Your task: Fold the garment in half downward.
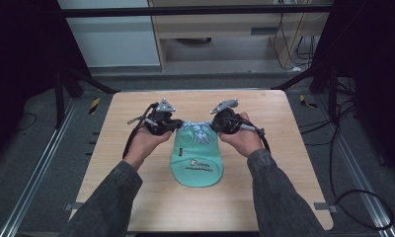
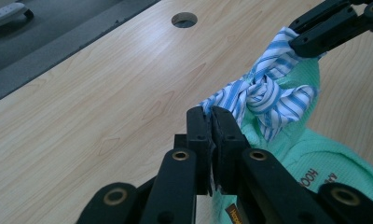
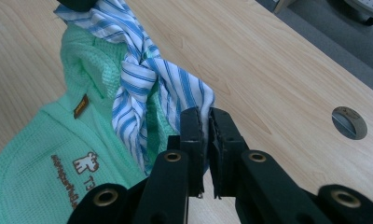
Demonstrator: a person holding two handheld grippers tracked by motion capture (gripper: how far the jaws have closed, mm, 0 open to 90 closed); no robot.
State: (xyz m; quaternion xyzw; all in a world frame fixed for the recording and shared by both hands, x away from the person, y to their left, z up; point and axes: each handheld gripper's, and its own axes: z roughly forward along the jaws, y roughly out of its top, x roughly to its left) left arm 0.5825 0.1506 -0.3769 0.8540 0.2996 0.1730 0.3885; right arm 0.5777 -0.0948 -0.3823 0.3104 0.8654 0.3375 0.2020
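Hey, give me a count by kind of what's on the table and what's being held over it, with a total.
Green waffle-knit garment: 1
Blue-and-white striped tie ends, knotted: 2
Tongs, left and right, each shut on a striped end: 2
Wooden table: 1
Total: 6

A pale wooden surface (image 1: 136, 148) with rounded corners carries a mint-green garment (image 1: 198, 165) lying flat near its middle.

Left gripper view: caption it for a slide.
Left gripper shut on striped tie knotted on a green cap.
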